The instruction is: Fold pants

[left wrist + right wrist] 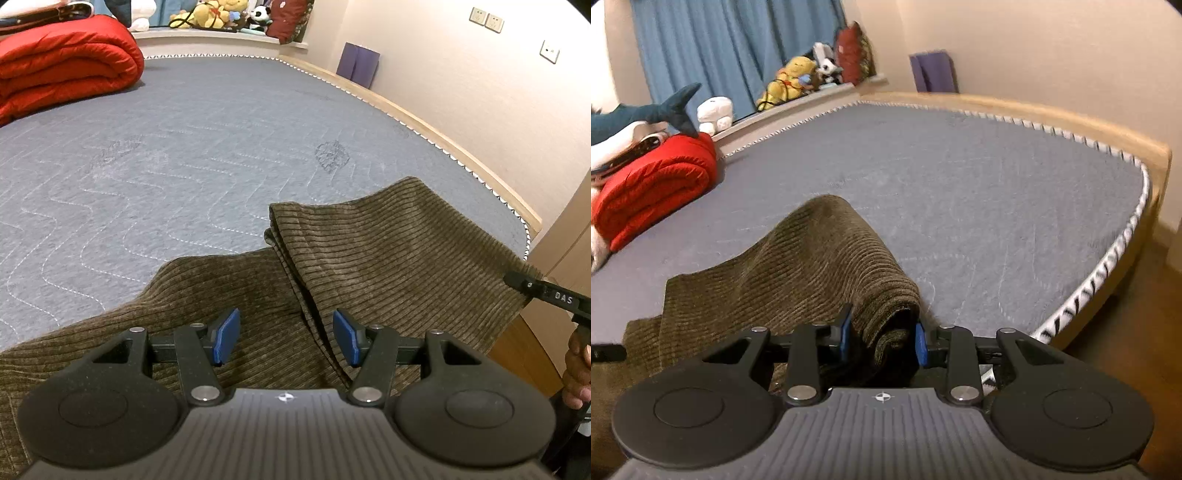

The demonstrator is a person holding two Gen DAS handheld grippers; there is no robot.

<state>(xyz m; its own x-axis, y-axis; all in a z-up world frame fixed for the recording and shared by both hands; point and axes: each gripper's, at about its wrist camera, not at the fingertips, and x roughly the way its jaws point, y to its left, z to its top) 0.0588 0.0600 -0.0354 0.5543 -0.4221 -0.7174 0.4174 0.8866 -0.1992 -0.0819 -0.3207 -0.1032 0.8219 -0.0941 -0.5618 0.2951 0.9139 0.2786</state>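
gripping a bunched fold of the brown corduroy pants (pixel 812 266), the right gripper (pixel 882 339) has its blue pads (pixel 846 332) pressed against the cloth on both sides, the fabric rising from the jaws in a raised hump over the grey quilted mattress (pixel 979 206). this gripper points downward at a slant toward the bed, near the mattress edge on its right side. in the left wrist view a slim black part of the right gripper reaches in at the far right edge, with the person's hand (pixel 578 369) wrapped around the handle below it

the left gripper (pixel 286 338) tilts steeply down over the pants (pixel 369 251), its blue pads (pixel 227 334) standing apart with nothing clamped between them; whether the pads touch the corduroy lying beneath i cannot tell. the pants lie at the near end of the bed, one layer lapped over another with a dark seam running down between the jaws

a rolled red quilt (pixel 62 62) sits at the far left of the mattress, well apart from the pants, and plush toys (pixel 218 14) line the ledge behind
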